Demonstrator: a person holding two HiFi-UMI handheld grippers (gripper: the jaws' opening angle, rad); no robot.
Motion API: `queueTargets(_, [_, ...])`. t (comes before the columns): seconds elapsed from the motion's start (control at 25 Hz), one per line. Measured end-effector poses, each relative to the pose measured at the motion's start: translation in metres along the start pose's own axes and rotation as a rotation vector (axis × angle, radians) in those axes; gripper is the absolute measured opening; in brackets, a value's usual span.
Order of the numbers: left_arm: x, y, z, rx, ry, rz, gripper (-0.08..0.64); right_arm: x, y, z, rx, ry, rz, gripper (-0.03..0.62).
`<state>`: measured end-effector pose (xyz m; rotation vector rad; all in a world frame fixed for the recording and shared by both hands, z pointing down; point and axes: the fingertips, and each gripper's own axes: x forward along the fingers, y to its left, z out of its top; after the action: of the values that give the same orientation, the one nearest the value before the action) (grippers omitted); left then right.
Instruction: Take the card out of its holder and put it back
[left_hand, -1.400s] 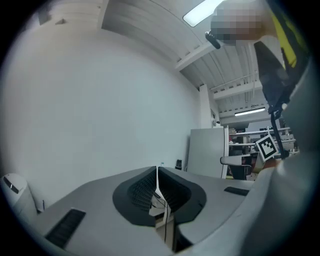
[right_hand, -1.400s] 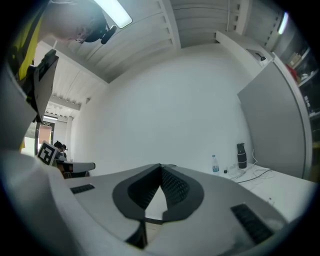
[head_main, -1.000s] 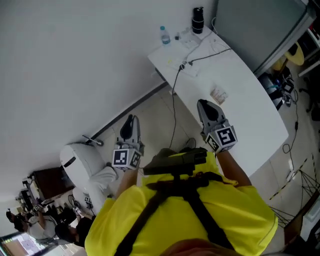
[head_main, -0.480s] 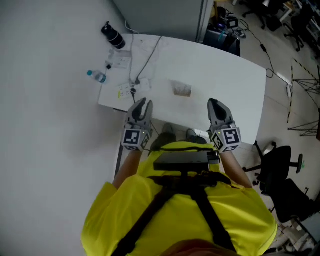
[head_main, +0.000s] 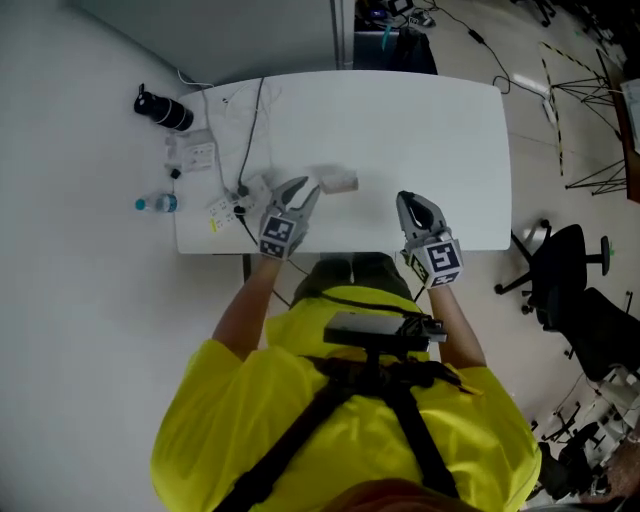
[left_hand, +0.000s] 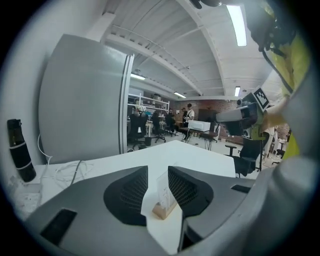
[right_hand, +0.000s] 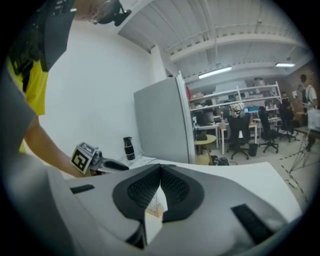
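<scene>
Both arms reach forward — left gripper (head_main: 303, 188) jaws just opening, gripping nothing; right gripper (head_main: 408, 201) jaws together.

We see a white table (head_main: 430, 120) and, beside it, a black office chair (head_main: 585, 320). The person's shirt (head_main: 250, 400) is bright yellow, crossed by black straps (head_main: 412, 440). The right gripper (head_main: 408, 203) is grey, its cube patterned with black-and-white squares. One bottle (head_main: 163, 110) is black, and another (head_main: 158, 204) is clear with a touch of blue. The holder (left_hand: 162, 210) is tan wood, the card (left_hand: 164, 186) pale and see-through, and the partition (left_hand: 82, 100) plain grey.
</scene>
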<state>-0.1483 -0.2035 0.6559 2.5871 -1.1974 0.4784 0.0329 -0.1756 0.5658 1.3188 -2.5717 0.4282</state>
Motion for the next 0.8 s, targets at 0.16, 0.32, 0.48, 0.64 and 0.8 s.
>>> queueTargets(0.16, [0.028, 0.006, -0.031, -0.035, 0.042, -0.127, 0.147, 0.027, -0.005, -0.003, 0.0, 0.02, 0.089, 0.006])
queueTargets(0.32, [0.049, 0.004, -0.049, -0.02, 0.057, -0.288, 0.15, 0.037, 0.002, -0.012, -0.004, 0.013, 0.12, 0.006])
queueTargets(0.48, [0.06, -0.015, -0.047, 0.028, 0.045, -0.485, 0.108, 0.04, 0.01, -0.034, 0.023, 0.045, 0.121, 0.006])
queueTargets(0.64, [0.062, -0.02, -0.047, 0.06, 0.027, -0.566, 0.018, 0.035, 0.018, -0.058, 0.027, 0.084, 0.135, 0.006])
queueTargets(0.8, [0.061, -0.024, -0.041, 0.087, 0.012, -0.595, 0.011, 0.027, 0.019, -0.065, 0.038, 0.103, 0.127, 0.006])
